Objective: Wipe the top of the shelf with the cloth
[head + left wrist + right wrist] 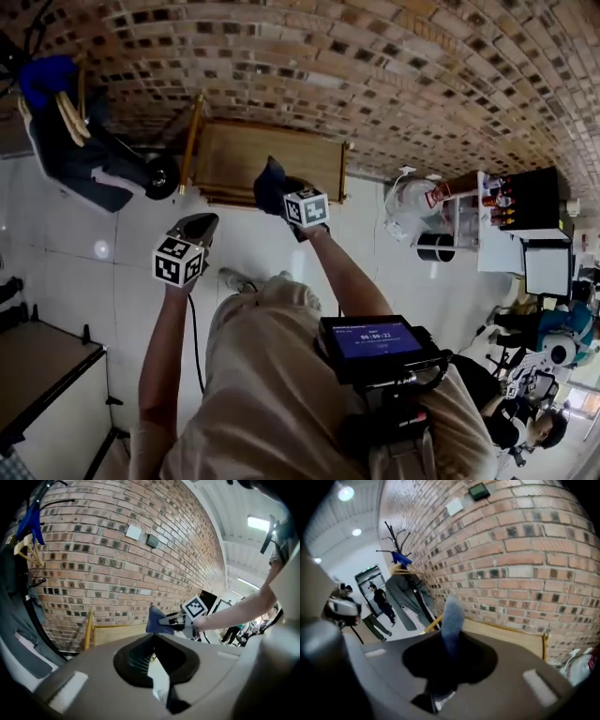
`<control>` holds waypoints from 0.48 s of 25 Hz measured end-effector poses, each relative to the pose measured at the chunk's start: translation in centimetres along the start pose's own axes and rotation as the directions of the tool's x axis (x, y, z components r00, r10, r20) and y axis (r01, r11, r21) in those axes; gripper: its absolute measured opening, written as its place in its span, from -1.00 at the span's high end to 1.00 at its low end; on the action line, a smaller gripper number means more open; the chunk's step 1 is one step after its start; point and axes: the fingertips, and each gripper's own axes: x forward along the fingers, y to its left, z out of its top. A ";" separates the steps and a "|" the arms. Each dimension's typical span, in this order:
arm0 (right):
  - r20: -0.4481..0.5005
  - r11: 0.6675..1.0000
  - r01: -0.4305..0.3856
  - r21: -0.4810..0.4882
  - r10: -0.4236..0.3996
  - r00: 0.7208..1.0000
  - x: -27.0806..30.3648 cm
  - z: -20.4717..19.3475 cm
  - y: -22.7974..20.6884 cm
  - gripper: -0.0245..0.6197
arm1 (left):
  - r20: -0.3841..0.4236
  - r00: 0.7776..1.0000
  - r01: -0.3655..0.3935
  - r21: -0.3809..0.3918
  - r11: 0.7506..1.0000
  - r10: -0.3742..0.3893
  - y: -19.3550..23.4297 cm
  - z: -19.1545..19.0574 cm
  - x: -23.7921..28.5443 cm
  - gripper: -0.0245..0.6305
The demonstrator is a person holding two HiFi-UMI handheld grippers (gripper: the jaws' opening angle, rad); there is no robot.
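Right tongs (279,195) pinch a soft blue cloth (452,616). Left tongs (201,226) are closed and empty, with the light wooden shelf (267,159) at twelve o'clock.

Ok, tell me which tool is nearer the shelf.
Right. The right tool, gripping the cloth, hangs at the front edge of the shelf; the left tool is further back, nearer the person.
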 end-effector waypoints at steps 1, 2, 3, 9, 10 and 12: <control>0.034 1.000 -0.025 0.001 0.025 0.999 -1.5 0.4 1.2 0.70 | 0.002 1.000 0.001 -0.015 1.000 -0.001 -0.1 -0.4 -0.2 0.91; 0.067 0.999 -0.047 0.001 0.046 0.997 -3.1 0.9 2.2 0.70 | 0.001 1.000 0.003 -0.026 1.000 -0.003 -0.3 -0.7 -0.2 0.91; 0.101 0.998 -0.066 0.004 0.066 0.993 -4.6 1.5 2.9 0.70 | -0.001 1.000 0.004 -0.030 1.000 -0.004 -0.3 -1.0 -0.1 0.91; 0.231 0.988 -0.140 0.069 0.120 0.965 -11.6 4.5 2.0 0.70 | 0.005 1.000 0.005 -0.045 0.999 -0.004 -1.6 -1.4 1.2 0.91; 0.236 0.989 -0.132 0.071 0.112 0.965 -12.8 4.5 1.6 0.70 | 0.009 1.000 0.007 -0.049 0.999 -0.007 -2.2 -1.6 1.3 0.91; 0.252 0.992 -0.110 0.060 0.091 0.963 -14.7 4.9 0.7 0.70 | 0.023 1.000 0.002 -0.057 0.998 0.000 -2.6 -1.6 1.2 0.91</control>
